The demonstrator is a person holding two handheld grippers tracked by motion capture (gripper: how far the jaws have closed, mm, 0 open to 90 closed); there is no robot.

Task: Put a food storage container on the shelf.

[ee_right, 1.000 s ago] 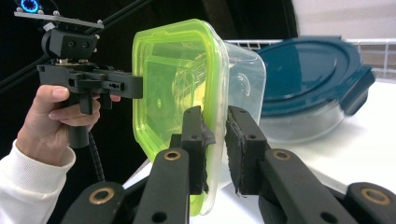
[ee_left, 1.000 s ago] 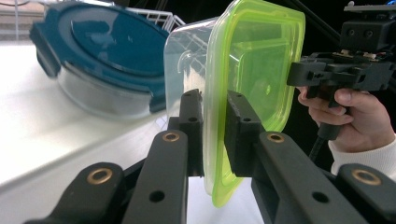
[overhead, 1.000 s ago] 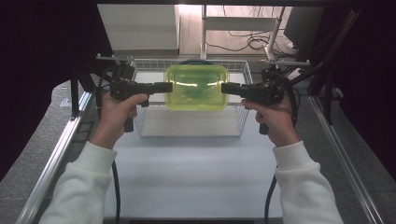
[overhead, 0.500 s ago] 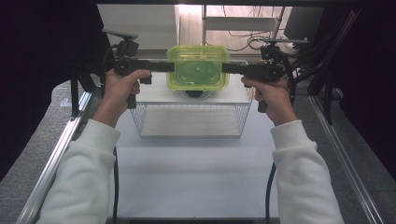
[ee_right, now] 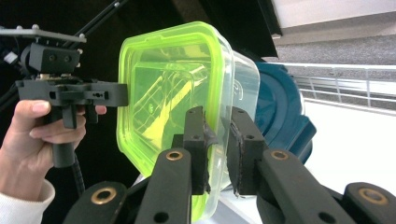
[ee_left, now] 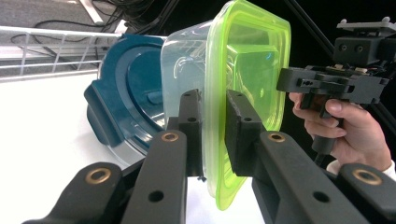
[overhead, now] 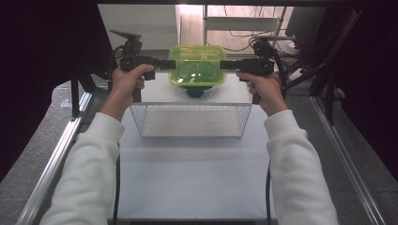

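A clear plastic container [overhead: 197, 65] with a yellow-green lid hangs in the air at the far side of the table, held level between both hands. My left gripper [overhead: 171, 64] is shut on its left rim and my right gripper [overhead: 223, 64] on its right rim. In the left gripper view the jaws pinch the green lid edge [ee_left: 212, 112] of the container [ee_left: 247, 70]. In the right gripper view the jaws clamp the opposite edge [ee_right: 217, 128] of the container [ee_right: 163, 88]. Just below it a round dish with a dark blue lid [overhead: 199, 91] rests on the table.
An empty wire basket [overhead: 190, 137] stands on the white tabletop just in front of the hands. The blue-lidded dish [ee_left: 130, 93] sits beyond its far rim. Metal rails run along both table sides, and dark stands and cables crowd the back.
Both hands have carried the container away from the person, from above the basket to beyond its far rim, over the blue-lidded dish. Both grips look unchanged.
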